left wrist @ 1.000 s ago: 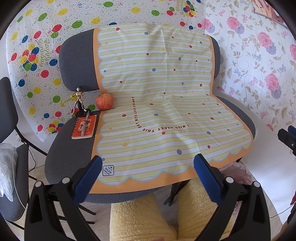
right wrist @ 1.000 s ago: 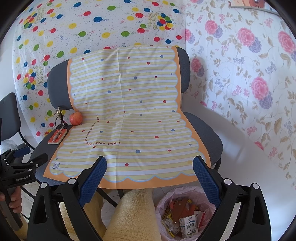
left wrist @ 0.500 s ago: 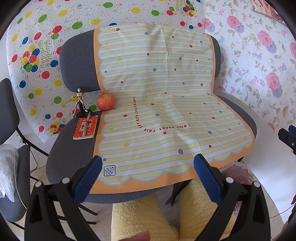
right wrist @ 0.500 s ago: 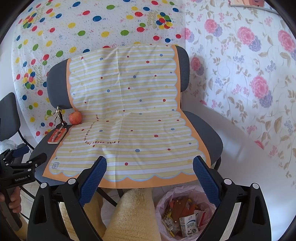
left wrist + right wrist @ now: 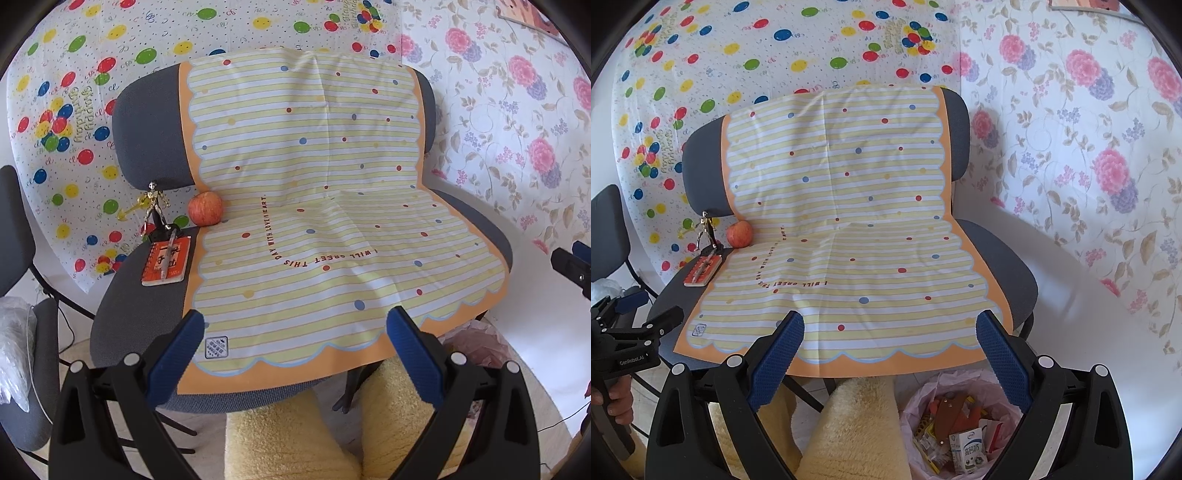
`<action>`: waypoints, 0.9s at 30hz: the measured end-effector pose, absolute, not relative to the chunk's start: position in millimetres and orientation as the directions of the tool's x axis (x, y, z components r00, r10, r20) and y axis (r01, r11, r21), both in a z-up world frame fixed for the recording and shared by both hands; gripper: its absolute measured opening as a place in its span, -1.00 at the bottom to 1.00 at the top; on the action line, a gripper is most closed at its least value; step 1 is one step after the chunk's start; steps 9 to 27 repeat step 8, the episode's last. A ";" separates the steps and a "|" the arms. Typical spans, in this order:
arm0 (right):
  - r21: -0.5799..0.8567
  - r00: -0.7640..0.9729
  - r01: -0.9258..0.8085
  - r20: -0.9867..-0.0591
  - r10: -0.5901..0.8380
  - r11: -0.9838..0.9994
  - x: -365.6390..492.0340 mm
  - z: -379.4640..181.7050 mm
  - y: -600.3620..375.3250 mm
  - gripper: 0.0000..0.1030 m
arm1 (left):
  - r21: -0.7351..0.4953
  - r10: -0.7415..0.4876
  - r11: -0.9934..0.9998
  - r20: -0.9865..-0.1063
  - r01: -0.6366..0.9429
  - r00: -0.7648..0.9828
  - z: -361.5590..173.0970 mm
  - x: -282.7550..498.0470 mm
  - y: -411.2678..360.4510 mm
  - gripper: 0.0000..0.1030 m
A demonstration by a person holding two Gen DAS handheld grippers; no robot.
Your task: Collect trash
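A bin lined with a pink bag [image 5: 923, 402] stands on the floor below the chair's front edge. It holds wrappers and a small milk carton [image 5: 967, 450]; in the left wrist view only its pink rim [image 5: 472, 343] shows. My right gripper [image 5: 890, 328] hangs open and empty above and in front of the bin. My left gripper [image 5: 295, 328] is also open and empty, in front of the seat. No loose trash shows on the striped yellow cloth [image 5: 314, 184] that covers the grey chair [image 5: 140, 314].
On the seat's left side lie an apple [image 5: 205, 208], a gold figurine [image 5: 155, 203] and an orange notebook [image 5: 168, 260] with a pen on it. Another chair [image 5: 14, 236] stands at far left. A person's fuzzy yellow legs [image 5: 288, 443] fill the foreground. Patterned sheets hang behind.
Both grippers stay open and empty. The views have drifted only slightly; nothing on the chair has moved.
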State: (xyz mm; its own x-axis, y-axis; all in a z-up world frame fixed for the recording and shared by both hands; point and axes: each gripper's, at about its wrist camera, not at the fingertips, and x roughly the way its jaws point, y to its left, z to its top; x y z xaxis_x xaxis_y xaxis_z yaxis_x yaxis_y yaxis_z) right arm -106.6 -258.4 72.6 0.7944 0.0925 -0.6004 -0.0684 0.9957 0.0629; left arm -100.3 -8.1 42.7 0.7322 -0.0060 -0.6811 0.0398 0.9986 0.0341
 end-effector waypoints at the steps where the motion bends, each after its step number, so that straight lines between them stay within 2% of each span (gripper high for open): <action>1: 0.063 0.791 -0.067 -0.604 0.092 0.996 -101.9 69.2 -260.1 0.81 | 0.030 -0.009 0.999 -0.690 0.041 0.724 40.5 -96.5 -8.1 0.87; 5: 0.056 0.769 -0.071 -0.633 0.090 0.996 -63.4 44.9 -268.9 0.82 | -0.004 -0.033 0.999 -0.737 0.045 0.675 28.7 -72.6 -5.5 0.87; 8: 0.052 0.751 -0.095 -0.652 0.105 0.994 -16.9 22.3 -277.8 0.82 | 0.015 -0.001 1.000 -0.744 0.019 0.668 16.7 -53.3 -0.5 0.87; 27: 0.052 0.751 -0.095 -0.652 0.105 0.994 -16.9 22.3 -277.8 0.82 | 0.015 -0.001 1.000 -0.744 0.019 0.668 16.7 -53.3 -0.5 0.87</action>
